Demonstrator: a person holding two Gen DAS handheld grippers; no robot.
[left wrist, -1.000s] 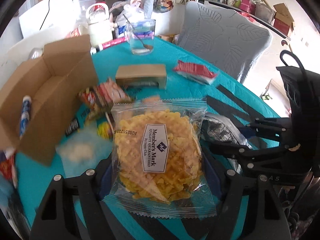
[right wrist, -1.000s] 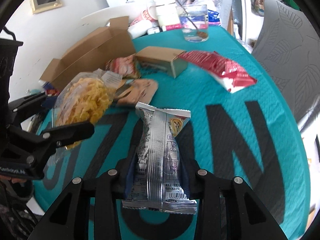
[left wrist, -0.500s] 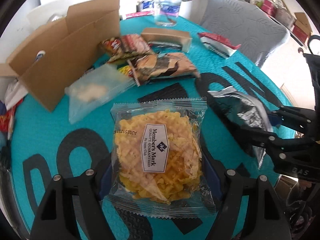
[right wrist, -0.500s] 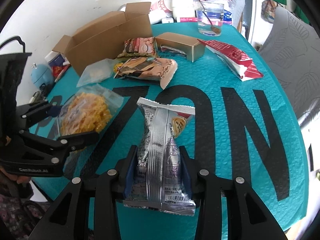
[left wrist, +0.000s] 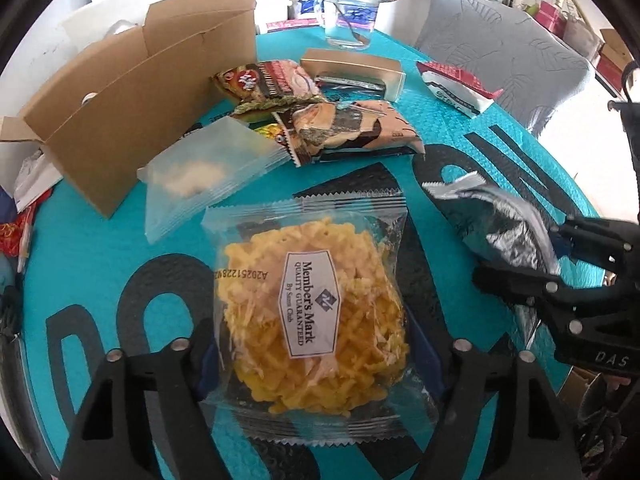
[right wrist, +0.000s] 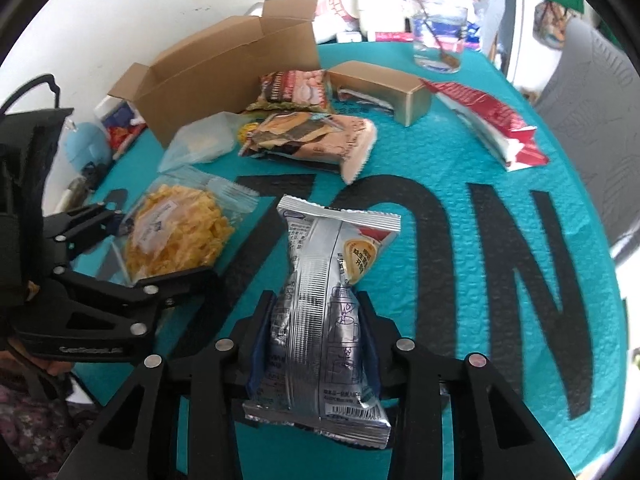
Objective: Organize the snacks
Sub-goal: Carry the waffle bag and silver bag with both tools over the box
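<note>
My left gripper (left wrist: 316, 364) is shut on a clear packet of yellow Member's Mark snacks (left wrist: 312, 312), held above the teal table cover; it also shows in the right wrist view (right wrist: 176, 236). My right gripper (right wrist: 316, 344) is shut on a silver foil snack packet (right wrist: 324, 300), which shows in the left wrist view (left wrist: 500, 224) at the right. An open cardboard box (left wrist: 132, 92) stands at the back left. Loose snack packets lie beside it: a frosted pouch (left wrist: 208, 176), a tan packet (left wrist: 352, 132) and a red-brown packet (left wrist: 268, 80).
A small gold box (left wrist: 352, 72) and a red and white packet (left wrist: 456, 88) lie further back. A glass with a spoon (left wrist: 348, 16) stands at the far edge. A grey chair (left wrist: 500, 40) is behind the table. Clutter lies at the left edge.
Both grippers have pulled back from the cardboard box toward the near side of the table, each still holding its packet. More of the table cover's black lettering shows.
</note>
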